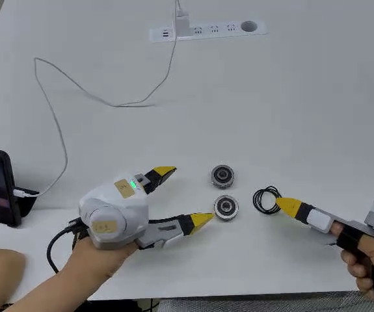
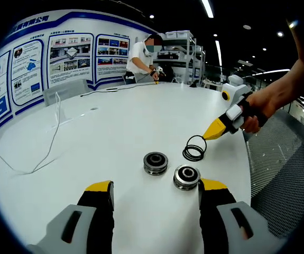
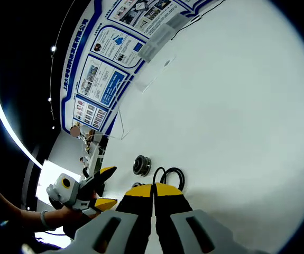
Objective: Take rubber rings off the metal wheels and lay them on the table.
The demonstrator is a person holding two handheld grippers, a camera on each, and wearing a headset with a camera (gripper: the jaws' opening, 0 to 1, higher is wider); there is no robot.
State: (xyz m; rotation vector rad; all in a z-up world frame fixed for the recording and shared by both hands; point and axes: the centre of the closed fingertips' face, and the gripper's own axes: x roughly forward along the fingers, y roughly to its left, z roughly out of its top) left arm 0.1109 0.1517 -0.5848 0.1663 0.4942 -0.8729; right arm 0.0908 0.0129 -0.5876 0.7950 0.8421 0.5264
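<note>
I hold the left gripper (image 1: 183,195) level, jaws spread, left of the metal wheels (image 1: 226,207); the right gripper (image 1: 284,205), jaws together, points at the rubber rings (image 1: 265,199) right of them.

White table (image 1: 291,97), blue wall posters (image 2: 72,53)

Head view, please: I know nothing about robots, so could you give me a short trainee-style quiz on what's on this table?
1. True or false: the left tongs are open.
2. How many metal wheels sit on the table? A one, B two, C four.
3. Which tongs have their tip by the black rubber rings?
Key: 1 true; 2 B; 3 the right tongs, which are shut.
</note>
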